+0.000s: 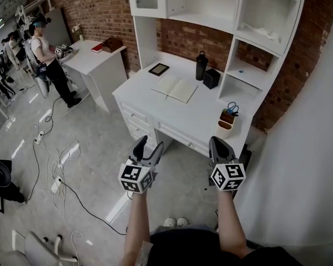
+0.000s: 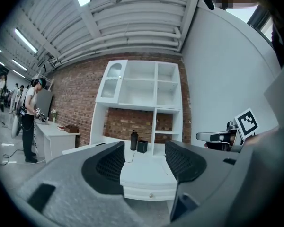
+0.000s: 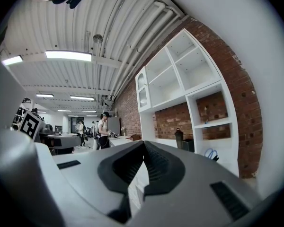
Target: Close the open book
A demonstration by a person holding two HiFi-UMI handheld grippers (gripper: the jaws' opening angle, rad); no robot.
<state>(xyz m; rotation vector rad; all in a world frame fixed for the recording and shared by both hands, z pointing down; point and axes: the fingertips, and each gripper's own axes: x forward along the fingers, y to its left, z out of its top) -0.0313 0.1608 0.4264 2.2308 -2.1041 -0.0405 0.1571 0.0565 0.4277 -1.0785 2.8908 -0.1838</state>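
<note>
White desk (image 1: 200, 115) w/ hutch shelves (image 1: 211, 4) against brick wall (image 1: 100, 10), just ahead of both grippers. Grey floor w/ loose cables (image 1: 55, 165) off to L gripper's left. Further that way a second white table (image 1: 97, 60) w/ a person (image 1: 47, 60) standing at it.

Both forearms stretched fwd, side by side, grippers level and short of desk edge.

L gripper (image 1: 150, 144): jaws wide apart, nothing btwn them. R gripper (image 1: 217, 143): jaws together at tips, holding nothing.

Open book (image 1: 175, 88) lies flat mid-desk, ahead of L gripper and well apart from both. Beyond it: tablet (image 1: 159, 68), dark bottle (image 1: 201, 66), black box (image 1: 211, 78). Pen cup w/ scissors (image 1: 227, 118) just ahead of R gripper.
</note>
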